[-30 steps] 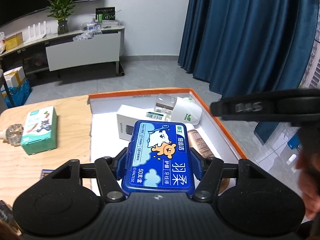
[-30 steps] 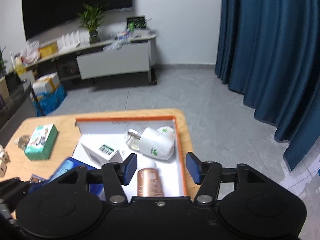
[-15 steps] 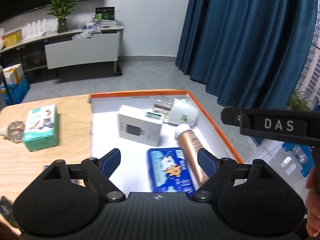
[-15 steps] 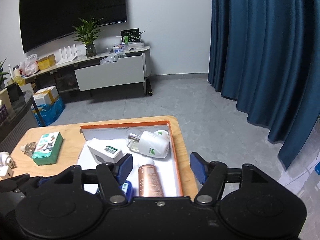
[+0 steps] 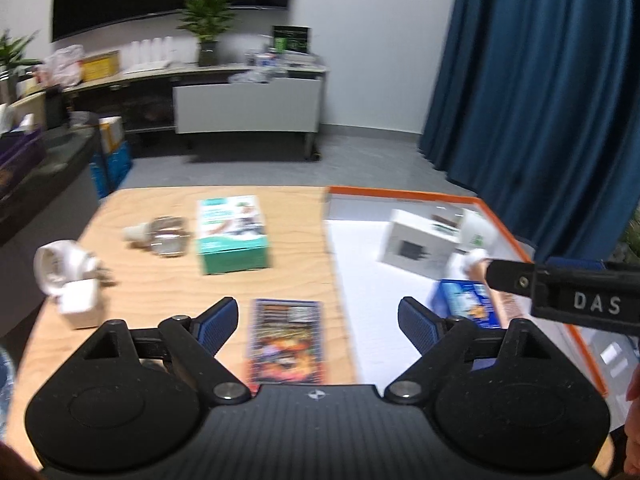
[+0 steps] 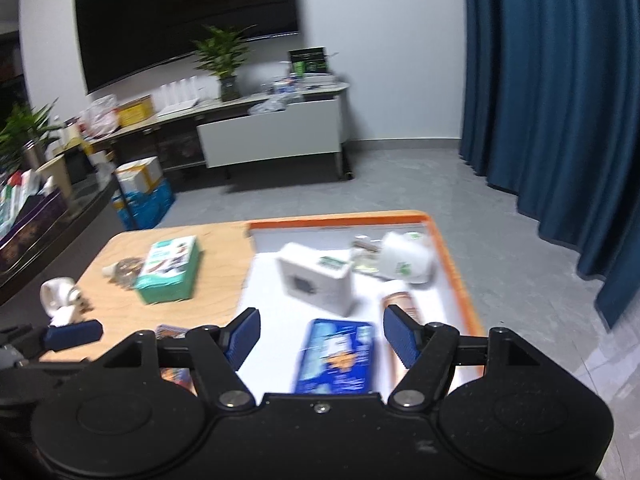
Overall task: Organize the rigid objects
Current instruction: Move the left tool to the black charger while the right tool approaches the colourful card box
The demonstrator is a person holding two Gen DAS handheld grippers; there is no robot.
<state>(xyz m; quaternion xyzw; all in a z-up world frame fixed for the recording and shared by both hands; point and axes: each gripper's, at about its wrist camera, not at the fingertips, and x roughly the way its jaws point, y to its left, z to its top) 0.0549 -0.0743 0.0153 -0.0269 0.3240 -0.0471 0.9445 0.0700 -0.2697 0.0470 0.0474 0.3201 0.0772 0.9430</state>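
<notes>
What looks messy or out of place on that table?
Nothing is spilled or broken. The orange-rimmed tray holds a blue case, white box and copper bottle lying at mixed angles. A green box, colourful flat pack and white charger sit outside on the wood.

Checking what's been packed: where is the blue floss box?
The blue floss box lies in the orange-rimmed tray, near its front, between the white box and the copper bottle.

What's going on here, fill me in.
A person is sorting items into the orange-rimmed tray. Both the left gripper and right gripper are open and empty. The blue box lies in the tray; the green box and a flat colourful pack wait on the table.
</notes>
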